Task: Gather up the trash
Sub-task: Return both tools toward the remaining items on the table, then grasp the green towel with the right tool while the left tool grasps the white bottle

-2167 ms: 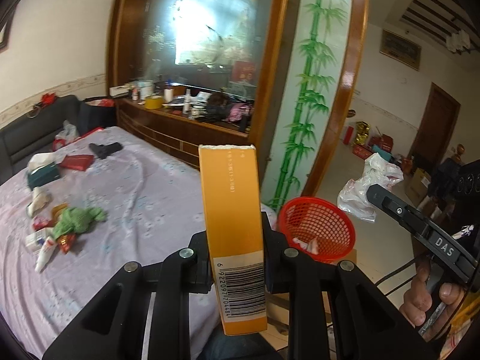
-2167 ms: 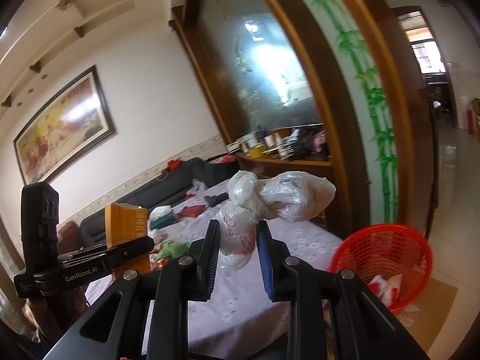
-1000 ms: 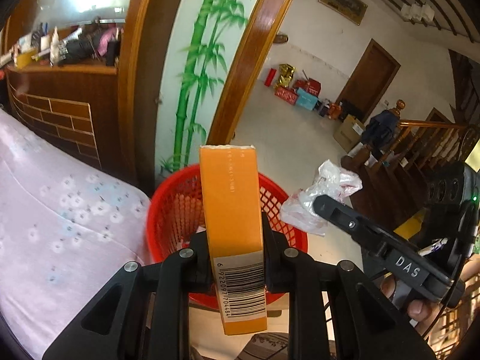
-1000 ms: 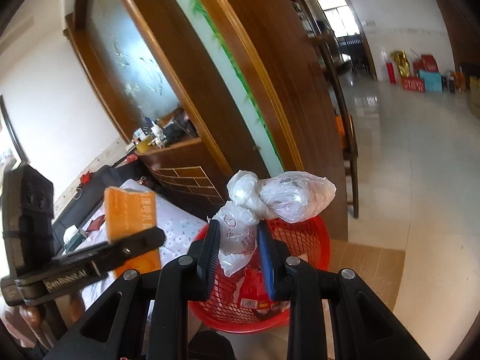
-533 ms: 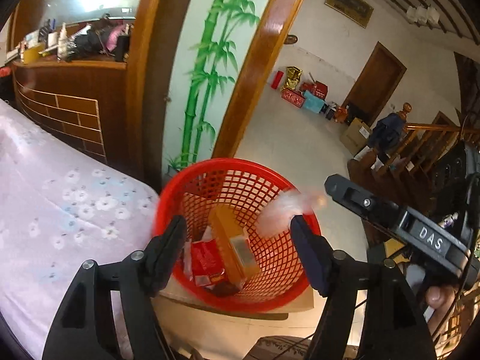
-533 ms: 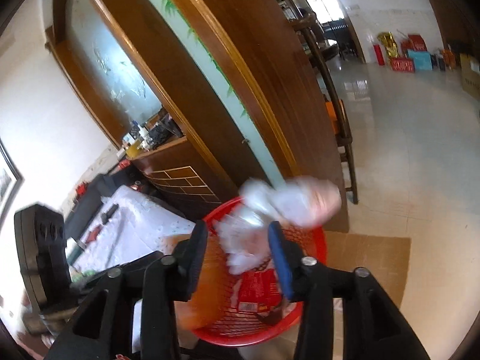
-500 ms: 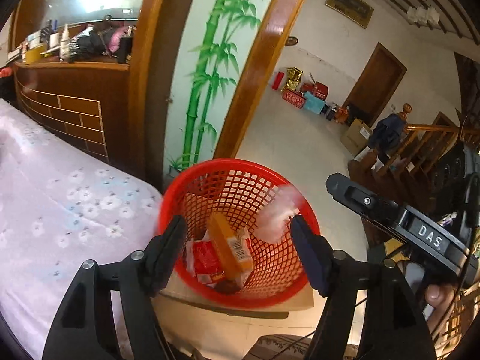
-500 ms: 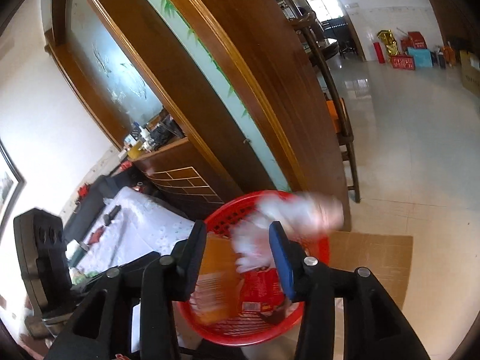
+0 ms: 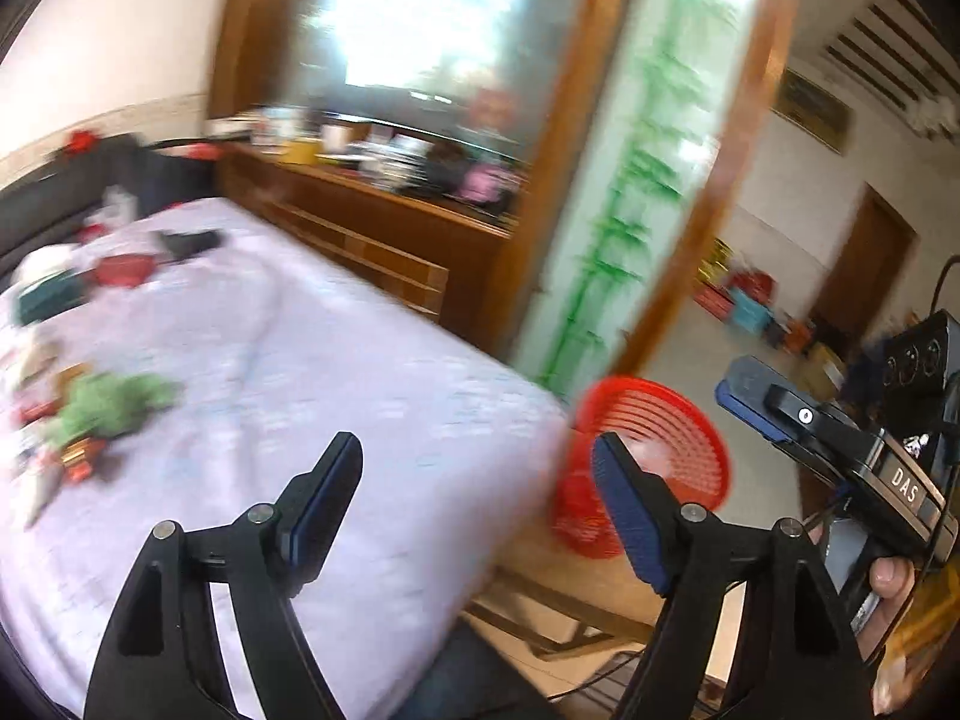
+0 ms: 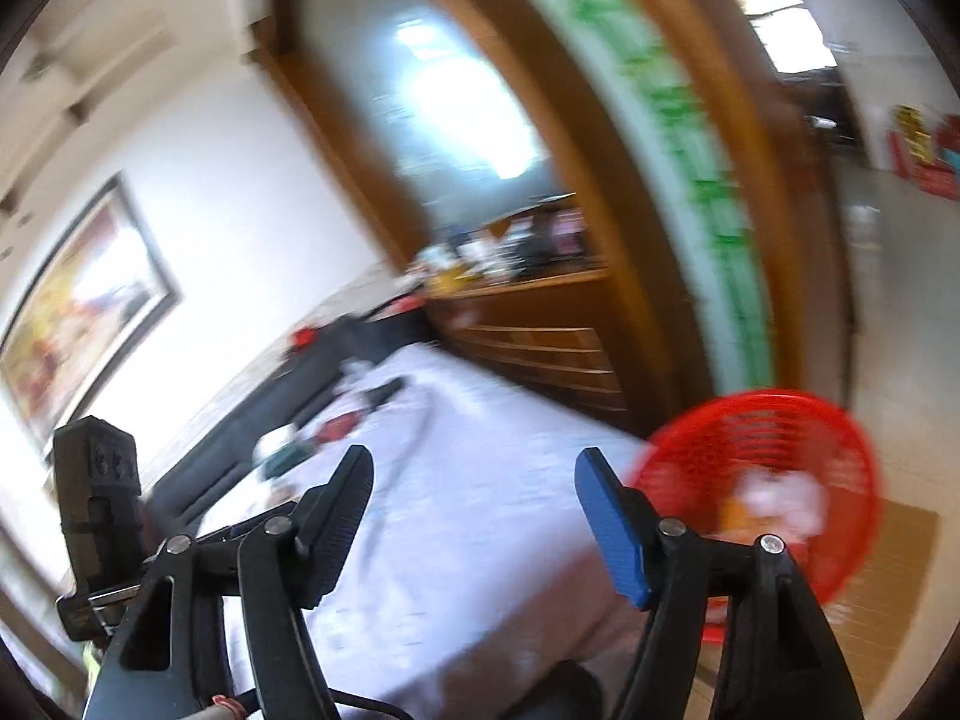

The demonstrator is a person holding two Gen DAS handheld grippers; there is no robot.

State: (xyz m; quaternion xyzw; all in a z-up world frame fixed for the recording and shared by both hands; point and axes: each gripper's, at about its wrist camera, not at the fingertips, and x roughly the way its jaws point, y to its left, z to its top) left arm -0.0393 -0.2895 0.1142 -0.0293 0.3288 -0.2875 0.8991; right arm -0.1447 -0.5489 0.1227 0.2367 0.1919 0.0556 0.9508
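Both views are blurred by motion. The red mesh basket (image 9: 657,450) stands on the floor at the bed's corner, with white and orange trash inside it (image 10: 774,498). My left gripper (image 9: 477,468) points over the lilac bed cover (image 9: 336,372); its jaws are opening and nothing is between them. My right gripper (image 10: 474,474) also faces the bed, jaws opening and empty, with the basket (image 10: 762,468) to its right. More trash lies on the bed's far left: a green crumpled thing (image 9: 108,402), a red packet (image 9: 123,269), and white tubes and wrappers.
A wooden counter (image 9: 384,204) crowded with bottles runs behind the bed. A wood-framed glass panel with green bamboo (image 9: 636,228) rises beside the basket. A dark sofa (image 10: 300,384) borders the bed. A hand (image 9: 894,582) holds the right gripper in the left wrist view.
Both grippers opened and dropped the orange box and the white plastic bag into the red basket. Both views then swung left from the basket back toward the bed.
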